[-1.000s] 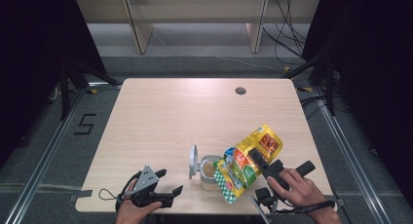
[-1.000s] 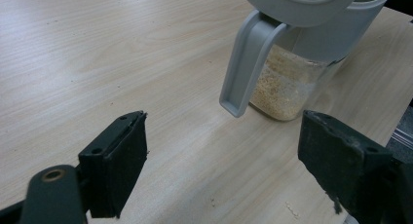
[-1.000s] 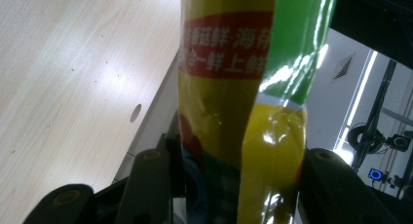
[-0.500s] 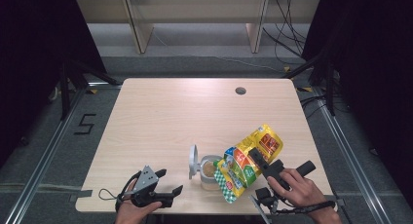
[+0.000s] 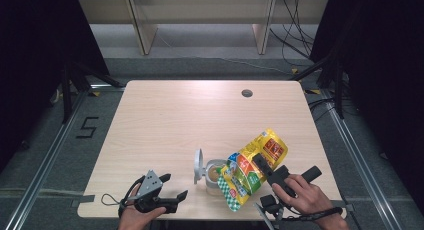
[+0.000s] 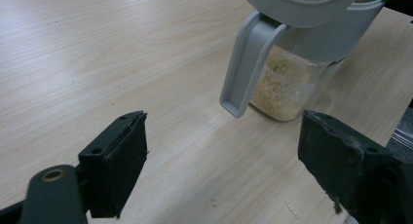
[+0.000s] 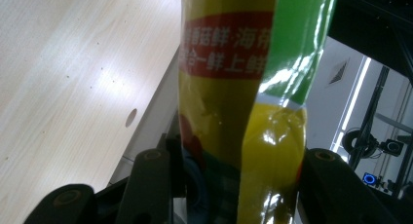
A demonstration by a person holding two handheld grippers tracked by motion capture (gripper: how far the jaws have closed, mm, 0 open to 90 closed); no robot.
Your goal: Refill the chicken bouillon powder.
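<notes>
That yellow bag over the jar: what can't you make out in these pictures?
- Bag mouth, high view: it faces down at the jar, so any flow is hidden.
- Bag print, right gripper view: cut by the frame edges.
- Jar lid, left gripper view: cut by the top edge.

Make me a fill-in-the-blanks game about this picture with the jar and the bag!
1. The right tool is shut on a yellow and green ____.
2. The bag is tipped over the open ____.
3. The jar's grey lid is flipped ____.
4. The left tool has its jaws ____, with nothing between them.

Missing words: bag; jar; open; open
</notes>
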